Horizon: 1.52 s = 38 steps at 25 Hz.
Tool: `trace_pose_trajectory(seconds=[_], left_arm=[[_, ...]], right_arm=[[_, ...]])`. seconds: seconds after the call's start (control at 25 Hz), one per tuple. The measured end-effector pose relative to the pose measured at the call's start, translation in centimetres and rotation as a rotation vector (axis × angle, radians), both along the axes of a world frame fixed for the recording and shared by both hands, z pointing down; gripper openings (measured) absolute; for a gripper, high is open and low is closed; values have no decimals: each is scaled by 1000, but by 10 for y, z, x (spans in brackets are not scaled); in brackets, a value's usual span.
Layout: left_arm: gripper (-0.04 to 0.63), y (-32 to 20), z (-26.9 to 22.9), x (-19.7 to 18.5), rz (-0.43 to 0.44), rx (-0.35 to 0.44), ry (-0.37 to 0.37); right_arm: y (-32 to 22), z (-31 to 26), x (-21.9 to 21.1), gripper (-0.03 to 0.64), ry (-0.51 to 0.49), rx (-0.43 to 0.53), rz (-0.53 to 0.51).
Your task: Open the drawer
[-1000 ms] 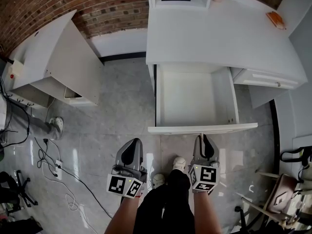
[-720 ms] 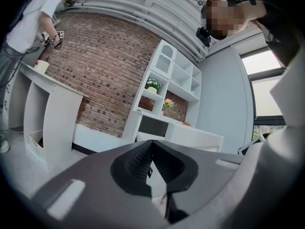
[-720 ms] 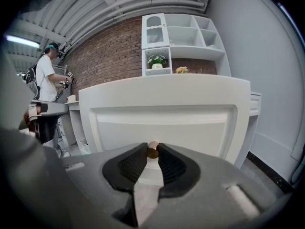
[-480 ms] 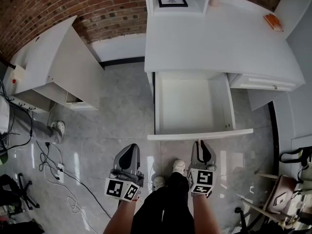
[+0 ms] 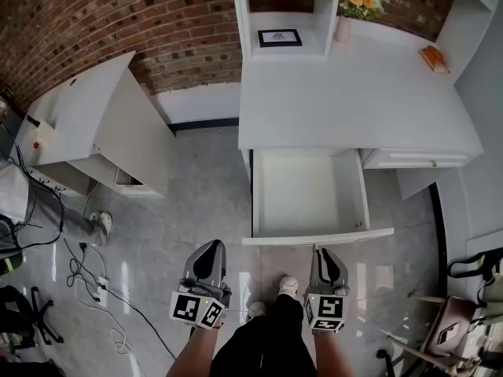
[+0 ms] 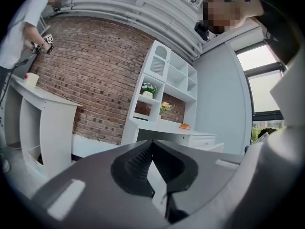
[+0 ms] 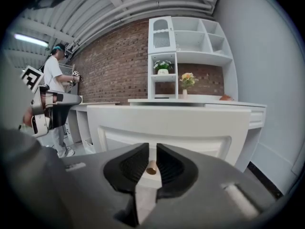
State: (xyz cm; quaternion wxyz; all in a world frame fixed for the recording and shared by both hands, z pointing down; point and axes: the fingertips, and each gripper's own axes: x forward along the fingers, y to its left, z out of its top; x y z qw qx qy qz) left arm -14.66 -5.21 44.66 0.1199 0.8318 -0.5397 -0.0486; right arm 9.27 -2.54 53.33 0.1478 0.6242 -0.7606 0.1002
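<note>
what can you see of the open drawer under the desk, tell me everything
The drawer is white, looks like painted wood, and is pulled far out from under the white desk. It is a rectangular box, level, with nothing in it. Its front panel is wider than the box and bears a small brass-coloured knob. That knob stands between the closing jaws of the right gripper; whether the pads press on it cannot be told.

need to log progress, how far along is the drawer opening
Done: the drawer stands pulled far out from under the desk, empty inside. In hand: its knob sits between the right gripper's closing jaws. Left: little, likely just letting go.
</note>
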Motion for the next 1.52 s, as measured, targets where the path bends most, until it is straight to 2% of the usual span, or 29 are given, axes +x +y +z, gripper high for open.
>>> trace_pose_trajectory(seconds=[0.04,0.12,0.4,0.56,0.64,0.72,0.84,1.08,1.52], left_arm=[[2,1,-4,1,5,-1,-3],[2,2,-11,4,15,0,-6],[2,1,-41,21,54,-12,24],[2,-5,-71,47,152,11,0],[2,-3,-85,56,198,20,-16],[2,-1,-98,64,225,28,-19],[2,0,-116,71,243,45,-11],[2,-4,-149,75,242,64,5],[2,-7,-199,85,263,101,1]], right_arm=[[2,-8,-1,30,0,14,-11],[6,-24,-5,2,0,44,-40],[13,-75,-8,2,-54,72,-96],[13,-114,-14,0,-37,89,-180],[15,-138,-18,1,-9,69,-214],[18,-155,-14,0,8,57,-218],[19,-177,-10,0,-4,125,-222],[10,-232,-11,0,-25,153,-234],[-3,-289,-9,0,-65,230,-204]])
